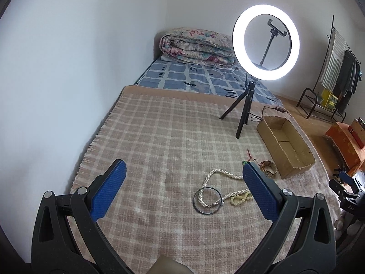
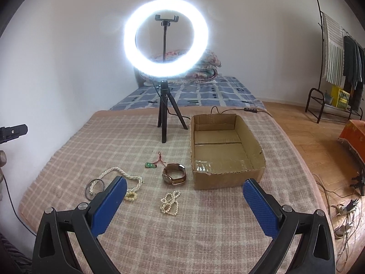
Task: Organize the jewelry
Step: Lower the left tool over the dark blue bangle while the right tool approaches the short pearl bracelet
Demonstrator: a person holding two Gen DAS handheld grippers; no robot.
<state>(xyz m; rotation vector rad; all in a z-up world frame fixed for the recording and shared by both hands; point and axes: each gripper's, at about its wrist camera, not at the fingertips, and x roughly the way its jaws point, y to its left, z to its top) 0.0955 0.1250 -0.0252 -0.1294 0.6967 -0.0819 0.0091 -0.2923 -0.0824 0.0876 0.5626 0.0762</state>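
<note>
**Six pieces of jewelry on a plaid blanket, one cardboard box, two spread grippers**

One plaid blanket point(image 2: 205, 239) covers the near part of the bed. On it stands one lit ring light point(image 2: 166, 37) on a black tripod point(image 2: 164, 111). Just right of the tripod sits one open cardboard box point(image 2: 228, 175), with nothing visible inside.

Two grippers hover above the blanket. The left gripper point(image 1: 182, 178) has its blue-padded fingers spread wide and grips nothing. The right gripper point(image 2: 184, 194) is equally wide apart and also holds nothing.

All six pieces of jewelry lie loose on the blanket, left of the box:
- one long twisted pearl necklace point(image 2: 121, 173), its clasp end resting across the bangle;
- one thin metal bangle point(image 1: 207, 199);
- one brown-strap wristwatch point(image 2: 173, 174), nearest the box;
- one small pearl strand point(image 2: 170, 203), bunched in loops in front of the watch;
- one yellowish bead bracelet point(image 2: 131, 196), touching the long necklace;
- one green pendant point(image 2: 150, 164) on a red cord, just behind the watch.
</note>
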